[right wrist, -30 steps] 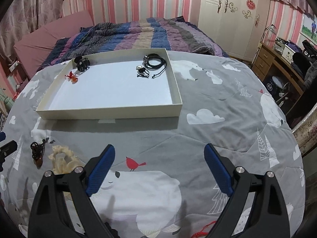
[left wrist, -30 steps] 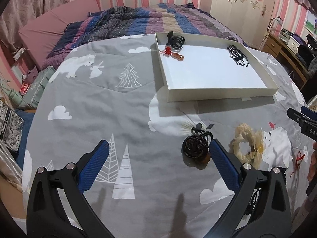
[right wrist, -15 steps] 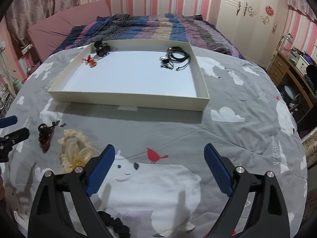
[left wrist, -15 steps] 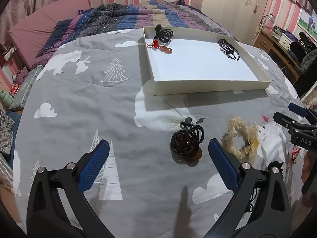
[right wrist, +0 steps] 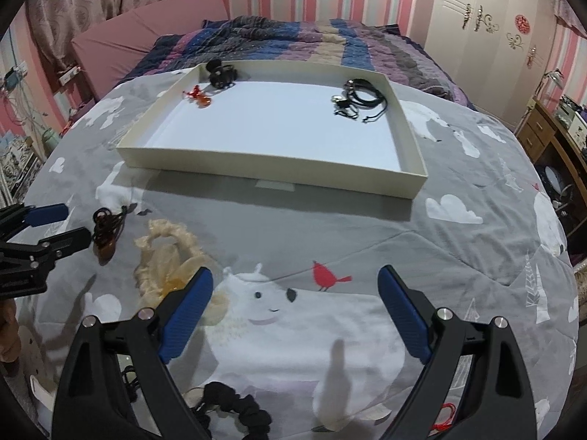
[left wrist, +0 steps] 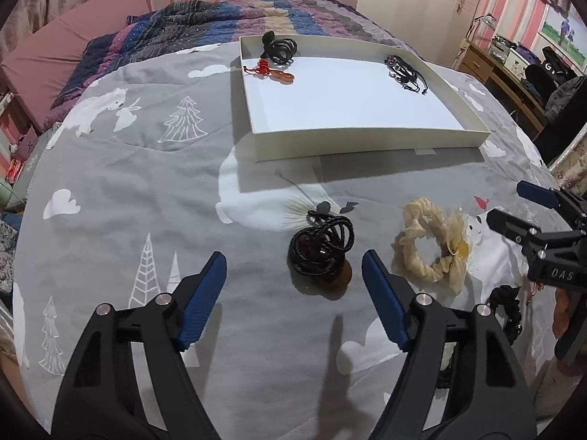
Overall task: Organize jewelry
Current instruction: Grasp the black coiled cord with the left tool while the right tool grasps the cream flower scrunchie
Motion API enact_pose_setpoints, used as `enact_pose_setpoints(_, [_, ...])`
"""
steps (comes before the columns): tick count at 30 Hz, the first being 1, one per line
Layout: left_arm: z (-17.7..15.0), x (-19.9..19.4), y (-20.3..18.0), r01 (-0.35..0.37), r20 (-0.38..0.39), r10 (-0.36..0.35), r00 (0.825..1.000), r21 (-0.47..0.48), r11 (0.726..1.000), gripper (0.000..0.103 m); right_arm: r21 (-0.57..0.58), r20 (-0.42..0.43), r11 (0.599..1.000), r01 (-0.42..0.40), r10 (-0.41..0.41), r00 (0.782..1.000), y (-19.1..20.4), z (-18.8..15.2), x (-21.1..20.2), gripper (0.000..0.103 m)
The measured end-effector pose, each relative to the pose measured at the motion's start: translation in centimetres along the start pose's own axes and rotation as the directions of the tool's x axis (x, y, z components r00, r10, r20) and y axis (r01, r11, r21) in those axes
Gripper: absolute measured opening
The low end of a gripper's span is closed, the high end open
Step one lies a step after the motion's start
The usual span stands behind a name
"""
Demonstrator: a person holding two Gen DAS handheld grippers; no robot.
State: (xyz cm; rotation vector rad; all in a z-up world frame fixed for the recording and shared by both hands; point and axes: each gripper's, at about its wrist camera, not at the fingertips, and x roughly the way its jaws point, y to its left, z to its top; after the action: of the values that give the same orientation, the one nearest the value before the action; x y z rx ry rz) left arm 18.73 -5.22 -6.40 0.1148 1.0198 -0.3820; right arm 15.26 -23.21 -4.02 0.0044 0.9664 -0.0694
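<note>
A coiled black cord necklace with a brown pendant (left wrist: pixel 322 253) lies on the grey bedspread, between and just ahead of the fingers of my open left gripper (left wrist: pixel 293 267). A cream scrunchie (left wrist: pixel 431 244) lies to its right. My right gripper (right wrist: pixel 295 291) is open and empty above the bedspread; the scrunchie (right wrist: pixel 167 256) lies beside its left finger and the necklace (right wrist: pixel 104 233) farther left. The white tray (left wrist: pixel 367 139) behind holds a black cord coil (left wrist: pixel 279 49), a red-corded pendant (left wrist: pixel 273 71) and a black bracelet bundle (left wrist: pixel 405 71).
A black scrunchie (right wrist: pixel 234 409) lies near my right gripper's base, and red cord (right wrist: pixel 445 418) shows at the lower right. A striped quilt (right wrist: pixel 293 36) covers the far bed. A desk (left wrist: pixel 502 69) and a wardrobe (right wrist: pixel 488 33) stand at the right.
My left gripper has moved forward and right, so the black necklace now sits between its fingers. My right gripper has swung left toward the cream scrunchie. Both stay open.
</note>
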Motion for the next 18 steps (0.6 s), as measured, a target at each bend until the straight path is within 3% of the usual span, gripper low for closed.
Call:
enact_pose_setpoints(3, [0.0, 0.6, 0.0, 0.005, -0.013, -0.005, 1.0, 0.0, 1.0, 0.066, -0.015, -0.007, 1.0, -0.009, 0.009, 1.0, 0.5, -0.2, 0.1, 0.091])
enact_pose_setpoints(9, [0.5, 1.5, -0.3, 0.007, -0.013, -0.007, 1.0, -0.007, 1.0, 0.065, -0.041, -0.028, 0.998, -0.038, 0.037, 0.999, 1.4, -0.5, 0.5, 0.091])
enact_pose_setpoints(12, [0.8, 2.0, -0.5, 0.016, -0.018, -0.016, 1.0, -0.002, 1.0, 0.054, -0.048, -0.04, 0.997, -0.059, 0.057, 0.998, 1.8, -0.6, 0.7, 0.091])
enact_pose_setpoints(14, [0.9, 2.5, -0.6, 0.02, -0.034, -0.021, 0.999, -0.004, 1.0, 0.04, -0.051, -0.048, 0.996, -0.069, 0.067, 0.997, 2.0, -0.7, 0.9, 0.091])
enact_pose_setpoints(18, [0.8, 2.7, -0.7, 0.025, -0.035, -0.025, 0.999, -0.005, 1.0, 0.036, -0.054, -0.049, 0.995, -0.084, 0.081, 0.995, 2.5, -0.6, 1.0, 0.091])
